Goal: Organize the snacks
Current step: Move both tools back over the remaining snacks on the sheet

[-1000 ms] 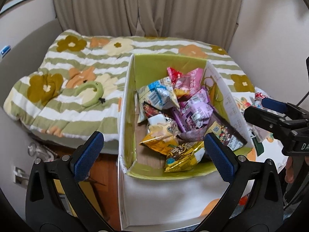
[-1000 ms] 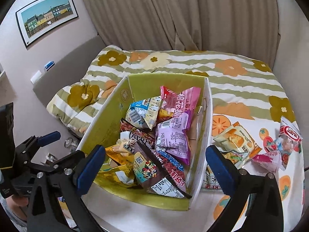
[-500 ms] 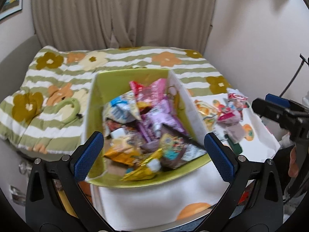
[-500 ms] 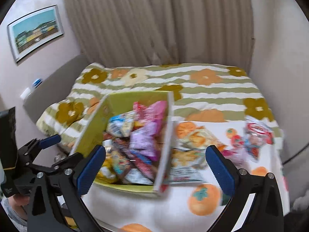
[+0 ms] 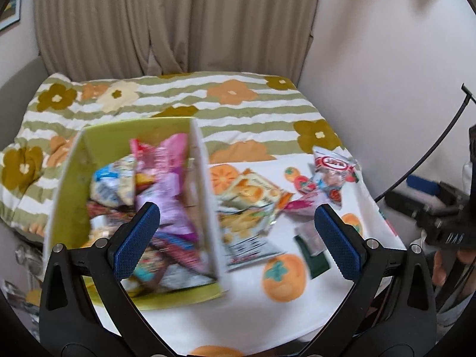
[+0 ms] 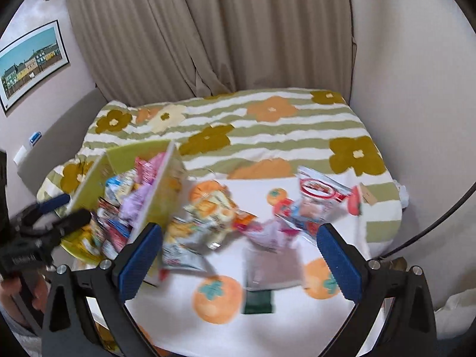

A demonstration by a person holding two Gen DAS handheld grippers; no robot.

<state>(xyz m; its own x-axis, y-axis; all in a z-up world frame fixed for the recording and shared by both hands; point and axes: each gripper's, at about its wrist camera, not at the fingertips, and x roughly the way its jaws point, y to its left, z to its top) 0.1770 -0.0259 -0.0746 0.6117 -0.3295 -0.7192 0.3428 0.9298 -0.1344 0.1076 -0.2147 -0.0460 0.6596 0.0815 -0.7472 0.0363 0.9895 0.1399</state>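
A green-lined box (image 5: 74, 175) full of snack packets stands on the left of the white cloth with orange fruit prints (image 5: 238, 306). Loose packets lie to its right: a yellow and orange one (image 5: 253, 196), a red and white one (image 5: 333, 166), a pink one (image 5: 300, 205) and a dark green one (image 5: 315, 261). My left gripper (image 5: 238, 238) is open and empty, above the box's right wall. My right gripper (image 6: 238, 258) is open and empty, above the loose packets (image 6: 208, 217). The box also shows in the right wrist view (image 6: 89, 184). Both views are blurred.
A bed with a green striped flower blanket (image 5: 193, 101) lies behind the cloth, with beige curtains (image 6: 223, 35) behind it. A wall is close on the right (image 5: 386, 59). A framed picture (image 6: 29, 65) hangs on the left wall.
Both grippers have swung to the right. The box has slid left in both views and the loose packets have come to the middle. Both grippers stay open.
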